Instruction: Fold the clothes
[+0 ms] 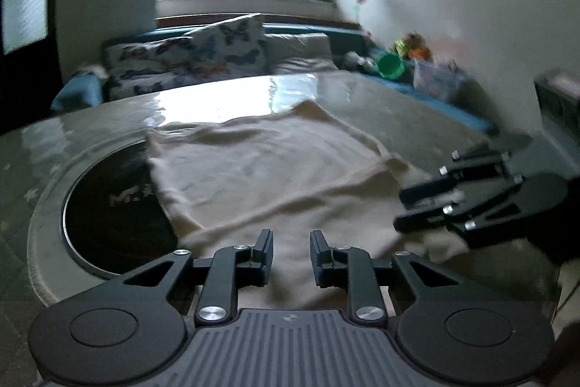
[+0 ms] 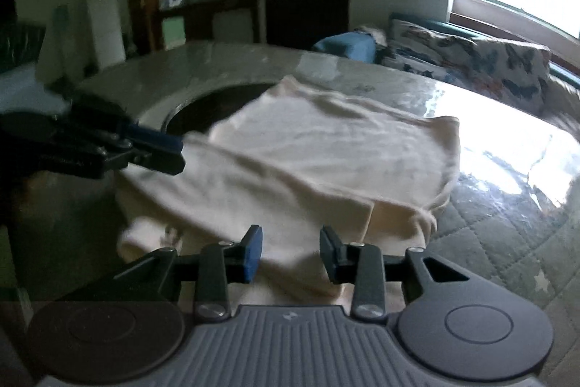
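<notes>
A cream garment (image 1: 261, 162) (image 2: 326, 151) lies folded on a round, glossy table (image 1: 398, 104) (image 2: 500, 205), partly covering a dark round inset (image 1: 108, 205). My left gripper (image 1: 290, 238) hangs just above the garment's near edge, with its jaws apart and only cloth showing below the gap. In the right wrist view the left gripper (image 2: 181, 151) is at the garment's left edge. My right gripper (image 2: 291, 234) is open over the near folded edge, not pinching it. In the left wrist view the right gripper (image 1: 398, 209) sits at the cloth's right corner.
A sofa with butterfly cushions (image 1: 217, 57) (image 2: 489, 68) stands behind the table under a bright window. A green bucket (image 1: 389, 65) and toys sit along the right wall. A dark door (image 2: 304, 6) and shelves are at the far side.
</notes>
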A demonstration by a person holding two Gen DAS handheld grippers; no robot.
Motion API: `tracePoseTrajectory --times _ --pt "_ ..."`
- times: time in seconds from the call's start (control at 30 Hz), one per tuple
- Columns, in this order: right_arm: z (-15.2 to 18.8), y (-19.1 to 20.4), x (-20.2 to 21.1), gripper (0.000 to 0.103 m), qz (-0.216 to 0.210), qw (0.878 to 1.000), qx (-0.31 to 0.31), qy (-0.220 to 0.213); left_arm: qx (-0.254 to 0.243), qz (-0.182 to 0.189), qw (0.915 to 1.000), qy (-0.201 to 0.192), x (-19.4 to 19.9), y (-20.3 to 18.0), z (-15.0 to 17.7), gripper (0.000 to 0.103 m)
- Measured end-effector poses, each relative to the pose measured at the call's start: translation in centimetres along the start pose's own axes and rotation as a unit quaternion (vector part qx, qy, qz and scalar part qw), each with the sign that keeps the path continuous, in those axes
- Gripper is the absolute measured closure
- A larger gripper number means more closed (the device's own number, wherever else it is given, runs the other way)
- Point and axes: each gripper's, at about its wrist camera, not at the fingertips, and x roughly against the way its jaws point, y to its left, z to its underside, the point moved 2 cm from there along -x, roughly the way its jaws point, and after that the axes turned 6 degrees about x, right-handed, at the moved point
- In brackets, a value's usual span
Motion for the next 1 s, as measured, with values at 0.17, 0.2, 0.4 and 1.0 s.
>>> tracePoseTrajectory --times 0.17,0.2,0.4,1.0 --pt "0.0 -0.8 1.5 0.068 0.014 1.000 -0.011 -0.004 -0.014 -0.007 0.9998 0.012 -0.6 -0.4 0.7 0.074" --pt "-0.1 -1.0 1.9 0.068 0.014 1.000 -0.014 -0.007 -0.014 -0.006 0.9998 0.010 -0.6 -0.5 0.6 0.074" --pt "0.4 -0.6 1.1 0.068 0.008 1.000 -0.011 0.000 -0.025 -0.003 0.9996 0.012 -0.9 -1.0 0.8 0.073" --pt "1.7 -0.1 4.1 0.063 0.003 0.998 0.051 0.024 -0.202 0.002 0.9794 0.009 3.0 -3.0 4.4 0.059"
